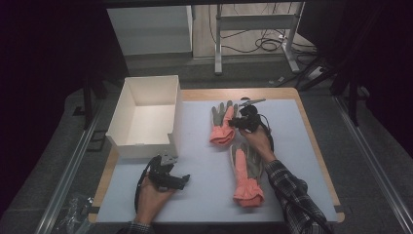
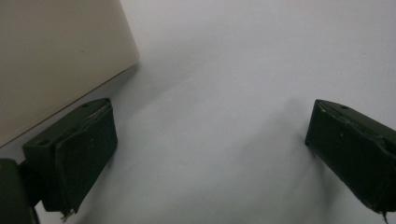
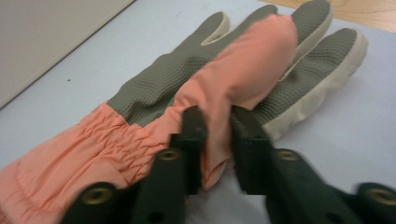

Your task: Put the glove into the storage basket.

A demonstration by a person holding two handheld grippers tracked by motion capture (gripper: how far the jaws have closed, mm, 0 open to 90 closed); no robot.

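Two gloves with grey palms and orange cuffs lie on the pale mat. The far glove rests with its fingers pointing away; the near glove lies below it. My right gripper is at the far glove's right side. In the right gripper view the right gripper is shut on a raised fold of orange fabric of this glove. My left gripper sits low by the white box's front corner. In the left gripper view the left gripper stands open over bare mat.
An open white box stands at the table's left, and its wall is close to my left jaw. The mat covers a wooden table. Table legs and cables are on the floor beyond.
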